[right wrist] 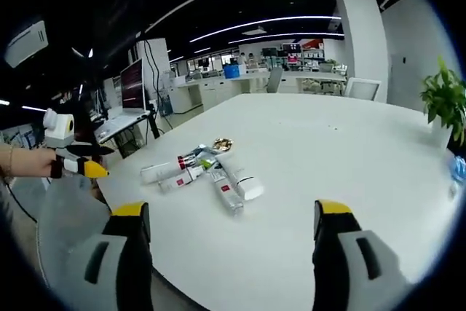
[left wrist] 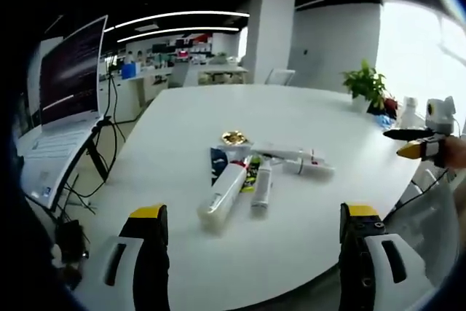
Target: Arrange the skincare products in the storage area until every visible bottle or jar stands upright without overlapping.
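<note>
Several skincare products lie on their sides in a loose pile in the middle of a white table [left wrist: 291,114]. In the left gripper view the nearest is a fat white tube [left wrist: 224,193], beside a slim bottle [left wrist: 262,186]. A white bottle with a red band [left wrist: 309,163] and a gold-lidded jar [left wrist: 234,138] lie behind them. The right gripper view has the pile [right wrist: 211,172] and the gold-lidded jar [right wrist: 222,143] from the other side. My left gripper [left wrist: 255,213] and right gripper [right wrist: 233,209] are open, empty and short of the pile.
A laptop on a stand [left wrist: 65,100] is off the table's left edge. A potted plant [left wrist: 368,85] stands at the far right of the table. The right gripper [left wrist: 419,143] enters the left gripper view. The left gripper [right wrist: 80,165], in a hand, enters the right gripper view.
</note>
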The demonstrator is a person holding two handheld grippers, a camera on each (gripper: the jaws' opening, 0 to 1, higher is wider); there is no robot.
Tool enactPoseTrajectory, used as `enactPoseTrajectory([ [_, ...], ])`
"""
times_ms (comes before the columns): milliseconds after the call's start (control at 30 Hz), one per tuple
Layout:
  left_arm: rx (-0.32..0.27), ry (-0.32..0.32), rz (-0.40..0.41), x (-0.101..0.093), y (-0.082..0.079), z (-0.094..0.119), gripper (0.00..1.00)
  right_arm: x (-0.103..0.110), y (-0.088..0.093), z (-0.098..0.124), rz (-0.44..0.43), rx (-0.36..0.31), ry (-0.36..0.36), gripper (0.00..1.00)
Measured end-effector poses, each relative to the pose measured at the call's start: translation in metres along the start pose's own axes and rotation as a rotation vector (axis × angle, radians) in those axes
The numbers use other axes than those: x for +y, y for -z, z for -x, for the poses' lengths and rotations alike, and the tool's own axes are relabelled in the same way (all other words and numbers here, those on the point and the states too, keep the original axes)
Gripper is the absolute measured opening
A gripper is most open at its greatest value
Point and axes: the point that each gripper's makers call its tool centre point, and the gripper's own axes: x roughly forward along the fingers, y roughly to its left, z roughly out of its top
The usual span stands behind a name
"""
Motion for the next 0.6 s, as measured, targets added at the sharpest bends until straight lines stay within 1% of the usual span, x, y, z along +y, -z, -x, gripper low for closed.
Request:
enactPoseTrajectory([
  [267,0.033,-0.006,-0.001,0.0,0.005,-0.002,0.97,-0.013,-0.016,-0.016,0.053,0.008,-0.058,0.88],
  [533,0.055,0.015,-0.003,-0.003,0.009,-0.003,0.97,-0.012,-0.019,-0.029,0.084,0.038,-0.068,0.87],
  [600,0.057,0.029,-0.003,-0.005,0.01,-0.004,0.97,-0.013,-0.02,-0.035,0.114,0.056,-0.065,0.87],
])
